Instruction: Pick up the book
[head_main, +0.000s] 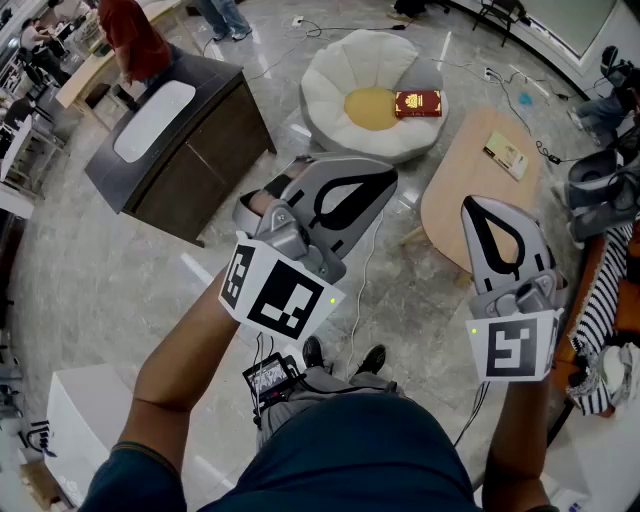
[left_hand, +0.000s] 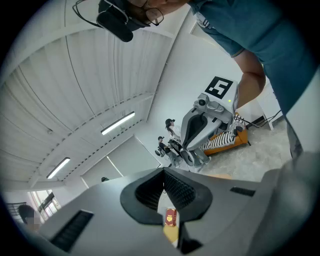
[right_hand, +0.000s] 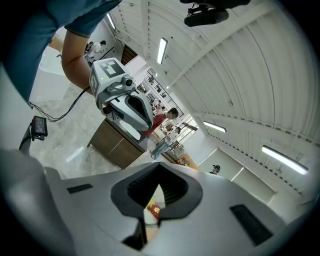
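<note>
Located the red book (head_main: 418, 104) lying flat on the white petal-shaped cushion seat (head_main: 340, 60), cover up, on the seat's right half, at the right edge of the yellow centre pad (head_main: 370, 108). Untouched by either tool

Found the left gripper (head_main: 384, 178) in the person's left hand, on the near side of the seat. Noted its tip just below the seat's front rim in the head view, clear of the rim and well short of the book. Noted jaws pressed flat together with nothing between them. Saw only a distant glimpse of the book through the slit under the shut tips in the left gripper view

Found the right gripper (head_main: 478, 206) in the right hand, on the near side of the seat and off to its right, seen in front of a light wooden table (head_main: 450, 200). Noted jaws likewise pressed together, nothing held. Saw the same far glimpse of the book through the slit in the right gripper view

Recorded around the seat:
- wooden table just to its right, with a small pale card (head_main: 505, 155) on top
- dark cabinet (head_main: 190, 150) to its left, bearing a white oval tray (head_main: 155, 120)
- person in a red top (head_main: 130, 40) beyond the cabinet, further left of the seat
- striped cloth (head_main: 600, 290) well to the right of the seat, past the table
- grey marbled floor (head_main: 80, 290) under all
</note>
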